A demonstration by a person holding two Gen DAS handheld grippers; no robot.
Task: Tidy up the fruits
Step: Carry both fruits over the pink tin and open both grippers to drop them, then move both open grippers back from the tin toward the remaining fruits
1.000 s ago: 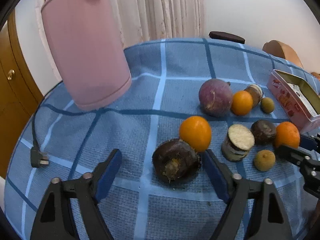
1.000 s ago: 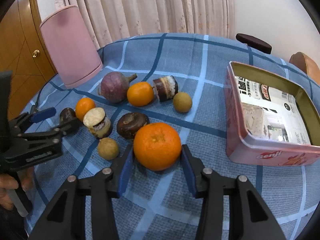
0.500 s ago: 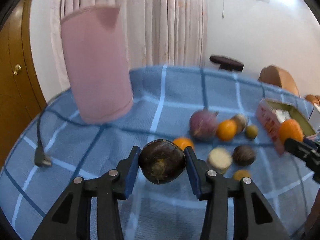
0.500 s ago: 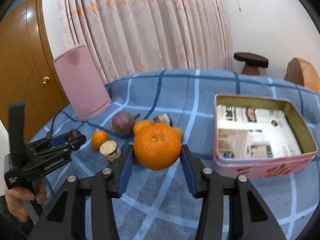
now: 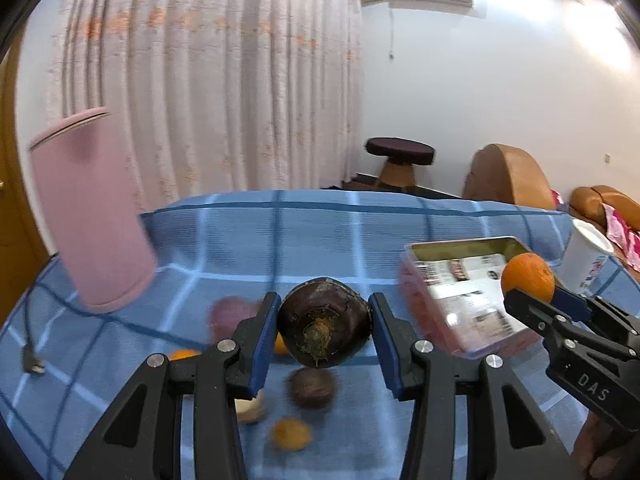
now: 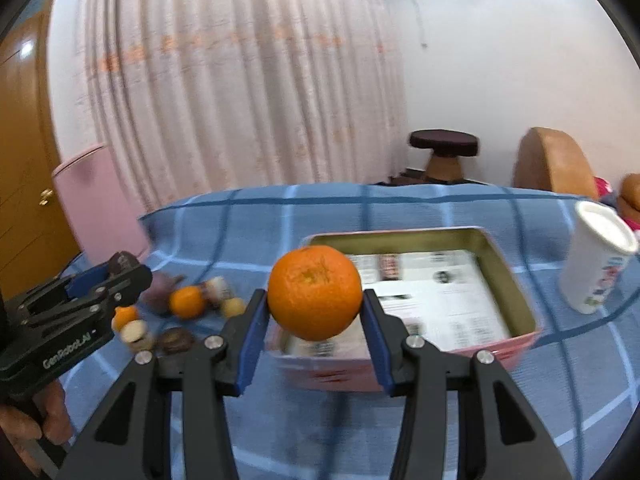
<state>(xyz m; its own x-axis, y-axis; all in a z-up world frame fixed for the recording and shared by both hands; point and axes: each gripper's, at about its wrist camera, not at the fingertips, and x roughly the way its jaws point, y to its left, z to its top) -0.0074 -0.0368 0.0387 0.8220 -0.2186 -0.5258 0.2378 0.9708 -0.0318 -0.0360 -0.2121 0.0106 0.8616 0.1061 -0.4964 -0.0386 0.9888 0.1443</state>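
My left gripper is shut on a dark brown round fruit and holds it high above the blue checked tablecloth. My right gripper is shut on a large orange, held in the air just before the near wall of the pink tin box. The orange also shows in the left wrist view, beside the tin. Several fruits stay on the cloth: small oranges, a purple turnip, a brown fruit, blurred.
A tall pink cylinder stands at the left back of the table. A white cup stands right of the tin. A black plug and cable lie at the left edge. A stool and chairs stand beyond the table.
Both grippers have risen higher with their fruit. The right one has moved towards the tin box with the orange; the left one has lifted the dark fruit further off the cloth.
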